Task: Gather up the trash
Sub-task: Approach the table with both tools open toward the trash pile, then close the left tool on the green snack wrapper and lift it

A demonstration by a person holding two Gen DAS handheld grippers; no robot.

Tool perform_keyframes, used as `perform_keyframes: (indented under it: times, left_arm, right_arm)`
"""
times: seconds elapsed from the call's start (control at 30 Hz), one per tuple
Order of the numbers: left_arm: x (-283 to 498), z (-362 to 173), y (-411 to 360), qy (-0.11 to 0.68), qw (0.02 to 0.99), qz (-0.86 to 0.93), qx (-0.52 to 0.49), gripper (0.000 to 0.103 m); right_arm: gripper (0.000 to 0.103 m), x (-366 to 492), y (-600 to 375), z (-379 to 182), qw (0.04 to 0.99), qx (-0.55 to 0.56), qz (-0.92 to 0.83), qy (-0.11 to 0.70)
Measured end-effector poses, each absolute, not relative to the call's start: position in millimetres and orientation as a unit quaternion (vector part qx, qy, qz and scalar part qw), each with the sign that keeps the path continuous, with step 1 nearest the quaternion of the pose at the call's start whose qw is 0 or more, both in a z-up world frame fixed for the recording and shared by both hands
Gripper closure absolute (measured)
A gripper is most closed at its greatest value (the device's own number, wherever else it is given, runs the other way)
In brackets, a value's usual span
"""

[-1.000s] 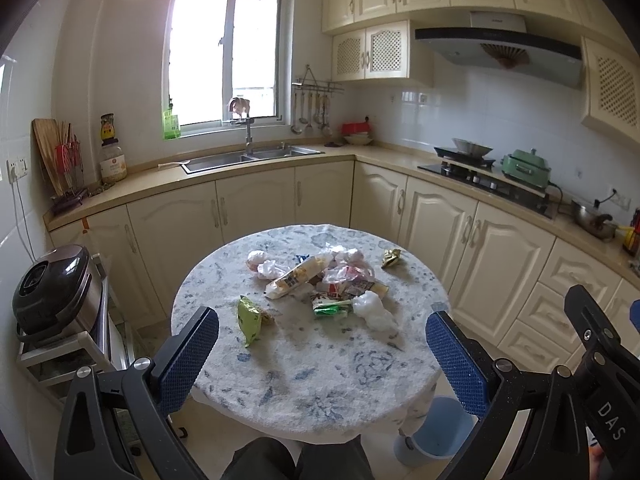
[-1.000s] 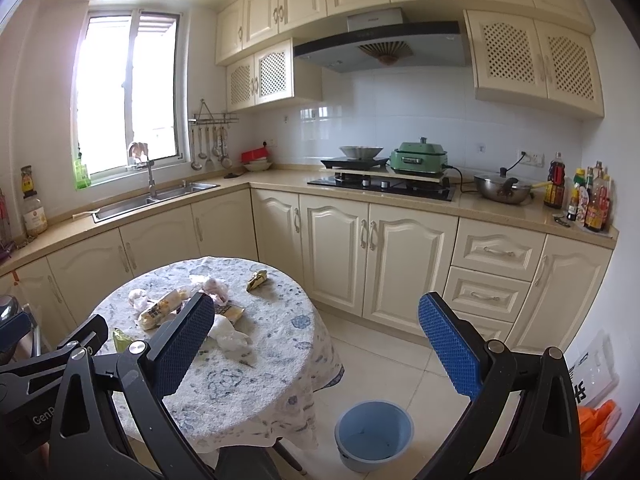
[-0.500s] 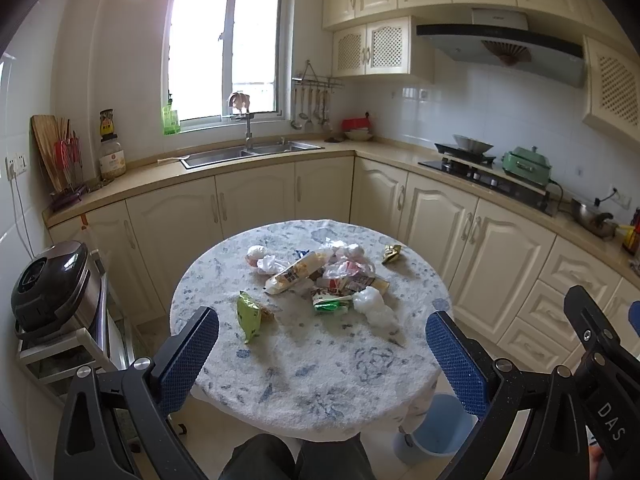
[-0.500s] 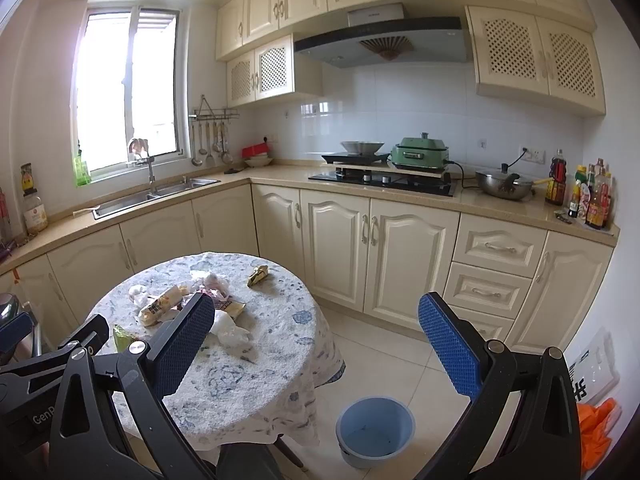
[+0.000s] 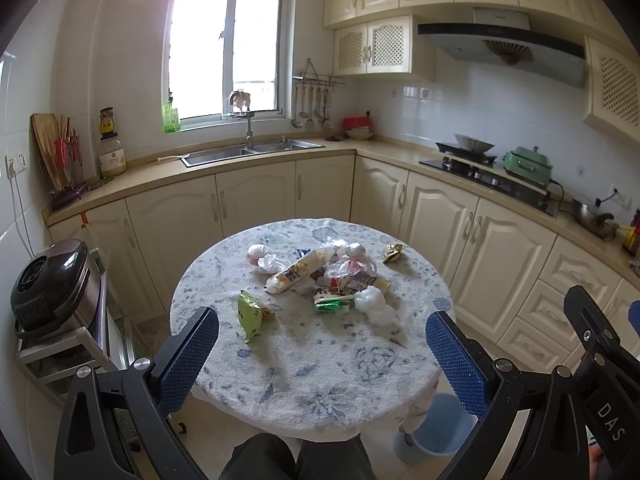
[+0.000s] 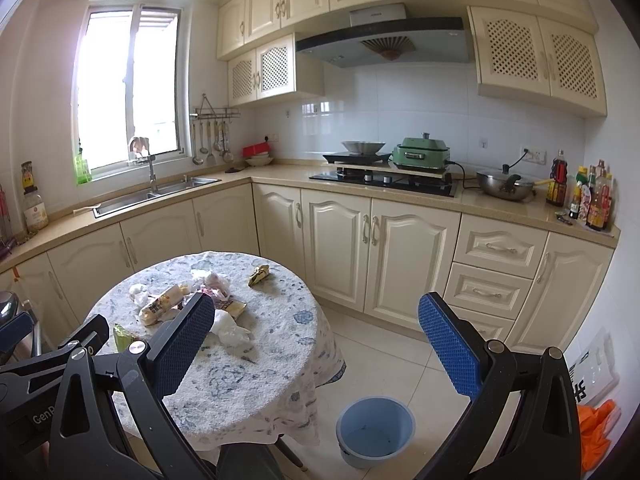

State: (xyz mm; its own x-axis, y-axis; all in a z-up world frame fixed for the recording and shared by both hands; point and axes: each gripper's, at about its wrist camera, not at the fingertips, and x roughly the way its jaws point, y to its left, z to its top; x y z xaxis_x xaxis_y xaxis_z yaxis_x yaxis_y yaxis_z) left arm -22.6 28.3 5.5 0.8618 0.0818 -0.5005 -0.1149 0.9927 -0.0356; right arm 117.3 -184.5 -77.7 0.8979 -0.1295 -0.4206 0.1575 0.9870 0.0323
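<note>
— Both views have crept slightly closer to the table; trash pile stays mid-table.
— Left hand-held gripper and right hand-held gripper?
— Spread wide, empty. Blue bin apparently beside the table's right edge.

The right tongs are wide open and hold nothing. Behind the left finger is a round tabletop with a blue-flowered cloth, and wrappers lie on it in a loose heap. On the floor just beside it stands a light blue bin.
</note>
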Motion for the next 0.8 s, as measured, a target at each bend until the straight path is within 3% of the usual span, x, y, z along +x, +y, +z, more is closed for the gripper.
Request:
perform_keyframes:
  times: [0.8]
  left_arm:
    - [18,-6,76,0.312,0.948,0.044,-0.043,0.001]
  right_arm:
    - [0.000,150,-147,-90,0.961,0.023,-0.059,0.268]
